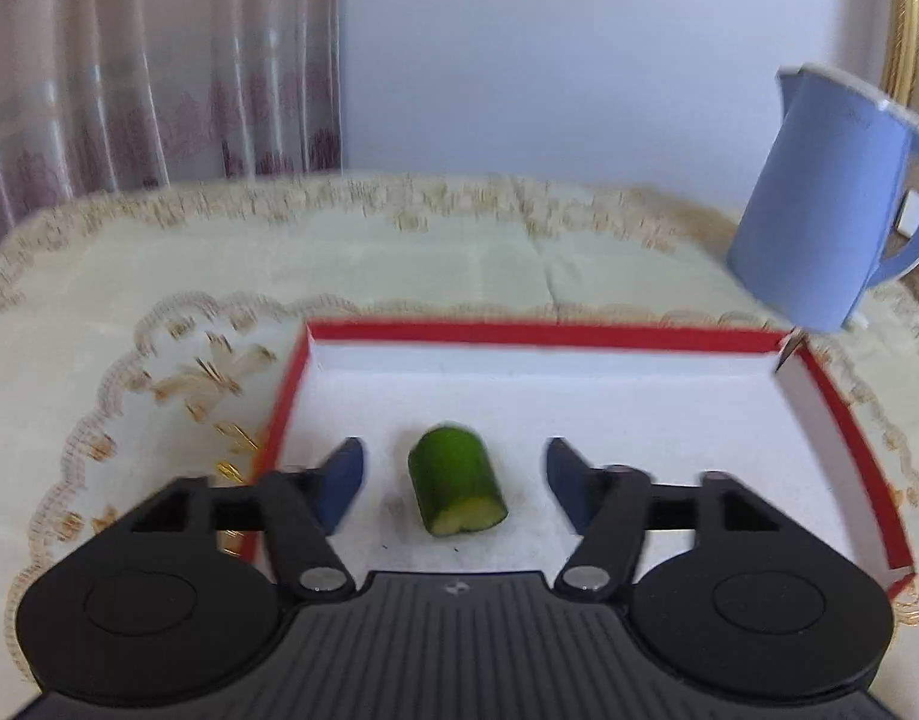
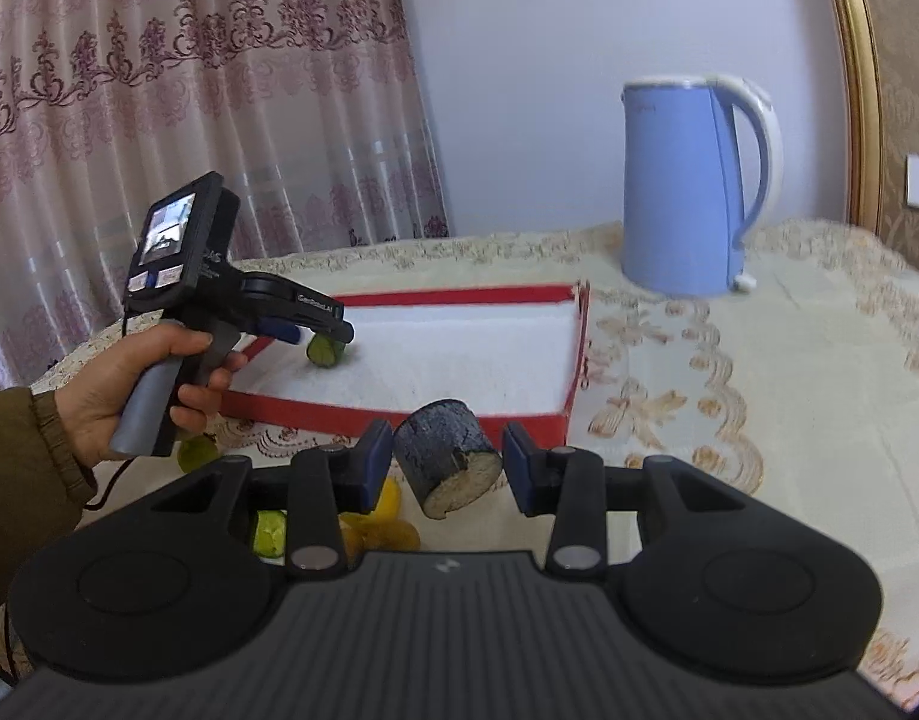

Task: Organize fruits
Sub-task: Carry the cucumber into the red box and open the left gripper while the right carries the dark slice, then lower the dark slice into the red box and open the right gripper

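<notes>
Green chunk (image 1: 458,480) lies (tray (image 1: 543,334) mid-floor) untouched

red-edged, white-lined box (image 1: 543,333); green cucumber piece (image 1: 456,480) with pale cut face; dark speckled chunk (image 2: 444,453); pale blue kettle (image 2: 681,186) trimmed white; cream tabletop cloth (image 1: 429,252) embroidered gold; pink curtain (image 2: 189,90) with maroon scrollwork.

Brightness: both views were well lit, soft and even.
Source: daylight came through the curtain (image 2: 177,120) at left.
Shadows: faint and diffuse under the green fruit piece (image 1: 458,480).
Blur: left wrist view was motion-smeared, worst on the blue kettle (image 1: 819,204); right wrist view was sharper.
Distortion: fisheye bowed the edges, with dark corners.
</notes>
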Tool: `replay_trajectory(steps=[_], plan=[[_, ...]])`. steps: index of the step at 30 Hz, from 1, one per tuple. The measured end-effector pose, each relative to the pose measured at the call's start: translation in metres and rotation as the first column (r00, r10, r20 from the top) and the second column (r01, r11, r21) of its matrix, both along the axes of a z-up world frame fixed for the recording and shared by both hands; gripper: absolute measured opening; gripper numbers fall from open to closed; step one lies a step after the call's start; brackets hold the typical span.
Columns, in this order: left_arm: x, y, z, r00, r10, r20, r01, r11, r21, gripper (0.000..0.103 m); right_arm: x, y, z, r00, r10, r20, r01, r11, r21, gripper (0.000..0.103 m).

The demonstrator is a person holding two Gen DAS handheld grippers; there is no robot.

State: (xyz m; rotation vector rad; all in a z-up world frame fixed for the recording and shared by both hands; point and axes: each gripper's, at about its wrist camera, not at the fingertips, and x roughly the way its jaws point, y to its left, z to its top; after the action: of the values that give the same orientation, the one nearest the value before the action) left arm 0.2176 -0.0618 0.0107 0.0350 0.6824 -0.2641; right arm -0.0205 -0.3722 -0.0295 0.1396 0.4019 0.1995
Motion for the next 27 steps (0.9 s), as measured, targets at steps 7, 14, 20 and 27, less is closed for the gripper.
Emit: replay_trajectory(steps=[7,14,20,27], plan=[[-0.052,0.027,0.020,0.999,0.038,0.039,-0.040,0.998,0.051,0.081,0.003,0.009,-0.001,1.000,-0.001,-0.006,0.001,1.000,0.025,0.038],[-0.083,0.031,0.014,0.989,0.100,0.105,-0.107,0.993,0.058,0.081,0.028,0.011,0.000,1.000,-0.004,-0.007,0.005,1.000,0.006,0.038],[-0.102,0.038,0.009,0.993,0.076,0.092,-0.078,0.997,0.014,0.081,0.056,0.009,0.001,1.000,0.012,-0.008,-0.012,1.000,-0.012,0.038],[-0.127,0.044,0.005,0.988,0.074,0.135,-0.083,0.995,0.063,0.094,0.098,0.004,0.001,1.000,0.007,-0.015,-0.008,0.999,-0.045,0.038]])
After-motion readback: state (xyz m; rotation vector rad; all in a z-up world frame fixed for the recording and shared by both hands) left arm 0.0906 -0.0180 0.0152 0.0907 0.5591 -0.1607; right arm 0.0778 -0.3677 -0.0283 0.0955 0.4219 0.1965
